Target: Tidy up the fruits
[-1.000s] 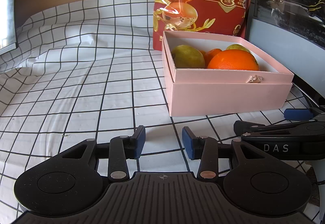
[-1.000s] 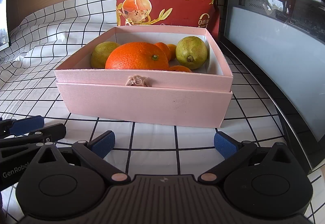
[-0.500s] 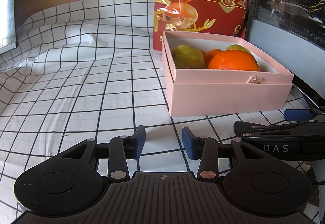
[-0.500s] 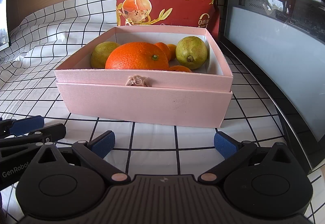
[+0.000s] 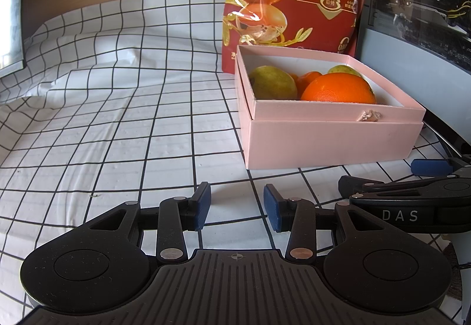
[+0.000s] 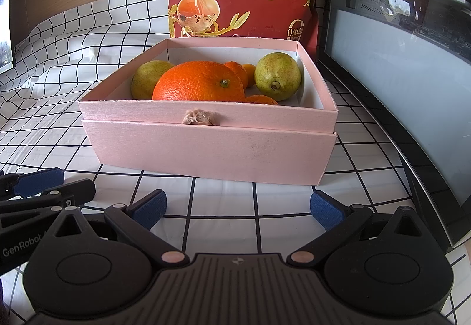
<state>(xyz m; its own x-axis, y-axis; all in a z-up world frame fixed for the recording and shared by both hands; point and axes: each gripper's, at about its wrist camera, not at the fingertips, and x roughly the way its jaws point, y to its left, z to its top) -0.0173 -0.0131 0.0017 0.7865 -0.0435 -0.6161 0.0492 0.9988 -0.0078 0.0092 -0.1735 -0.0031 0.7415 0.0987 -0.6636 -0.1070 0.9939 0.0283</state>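
Checked cloth (image 6: 223,207): pink fruit box (image 6: 206,148) just beyond right hand-held gripper (image 6: 238,207).

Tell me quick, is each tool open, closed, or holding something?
Left tool: partly open, holding nothing.
Right tool: wide open, holding nothing.

The left tool (image 5: 237,205) sits low at the near edge of the scene, its two blue-padded fingers (image 5: 202,205) parted by a narrow gap and holding nothing. The right tool (image 6: 238,209) lies just beside it on the right, level with it, its blue pads (image 6: 326,209) spread wide apart and likewise gripping nothing.
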